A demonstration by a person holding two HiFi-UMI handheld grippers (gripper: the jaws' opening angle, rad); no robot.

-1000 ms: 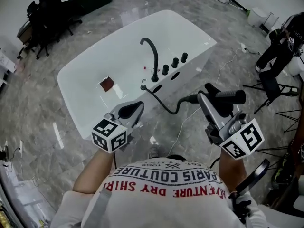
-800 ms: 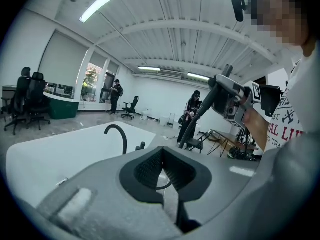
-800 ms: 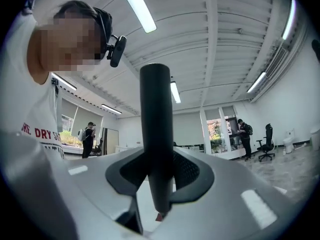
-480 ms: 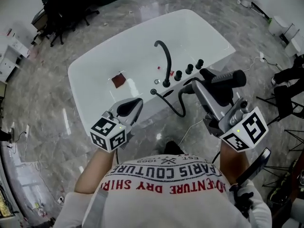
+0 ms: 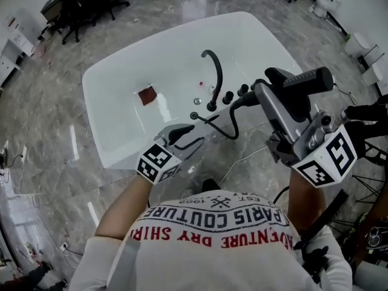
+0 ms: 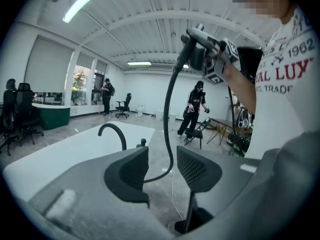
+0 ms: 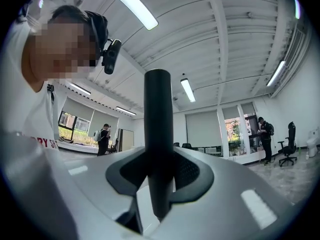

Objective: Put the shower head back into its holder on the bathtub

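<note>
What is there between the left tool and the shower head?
The black hose loops across that stretch, clearest in the left gripper view. The left tool, jaws just opened, grips nothing; the right tool holds the shower head.

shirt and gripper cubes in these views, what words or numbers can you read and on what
"PARIS COUTURE": white shirt, upside down in the head view.
"DRY SHIRT": same shirt, in red; the next word ends "ENTURE", its start unreadable.
"1962", "TRADE": shirt, left gripper view; "AL LU" between them is cut off.
Marker cubes: black square patterns only, no letters.
</note>
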